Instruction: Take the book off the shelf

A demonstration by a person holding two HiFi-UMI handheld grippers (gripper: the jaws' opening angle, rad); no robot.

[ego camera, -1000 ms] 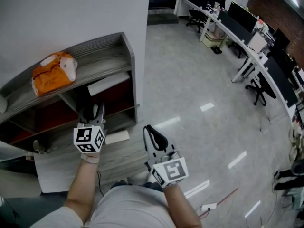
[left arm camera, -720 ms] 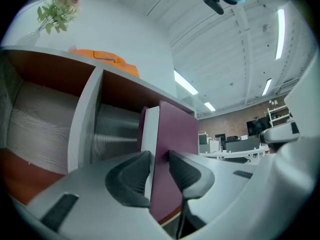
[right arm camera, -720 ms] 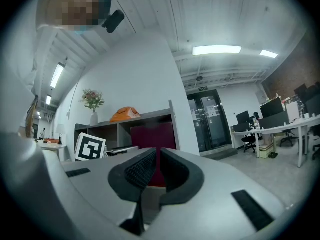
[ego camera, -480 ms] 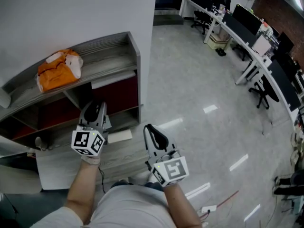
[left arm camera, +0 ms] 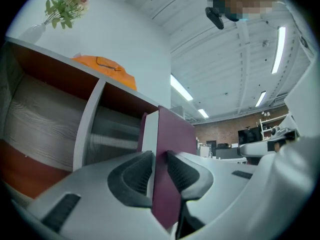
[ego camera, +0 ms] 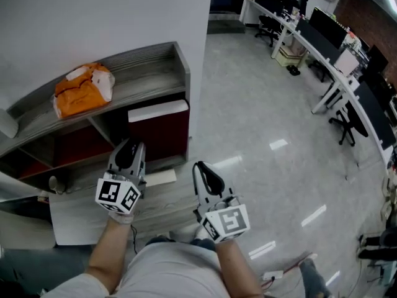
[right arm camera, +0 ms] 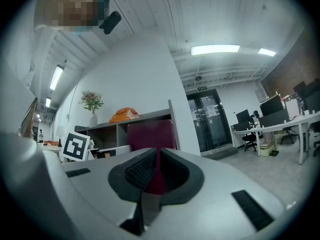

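Maroon book (ego camera: 162, 135), white page edge up, stands at the front of the shelf's (ego camera: 181, 73) right-end compartment. We've got the L claw (ego camera: 129, 155) at abt 7 o'clock of it in head view, jaws closing w/ the book btwn them, both pads on its covers. Our R claw (ego camera: 206, 177) sits at 3 o'clock of the L claw, clenched, nothing in it. Orange bag (ego camera: 84, 90) lies on the shelf top, 10 o'clock from the book.

Maroon book (ego camera: 160, 132) with white pages, orange bag (ego camera: 82, 95), grey wood-grain shelf (ego camera: 149, 67).
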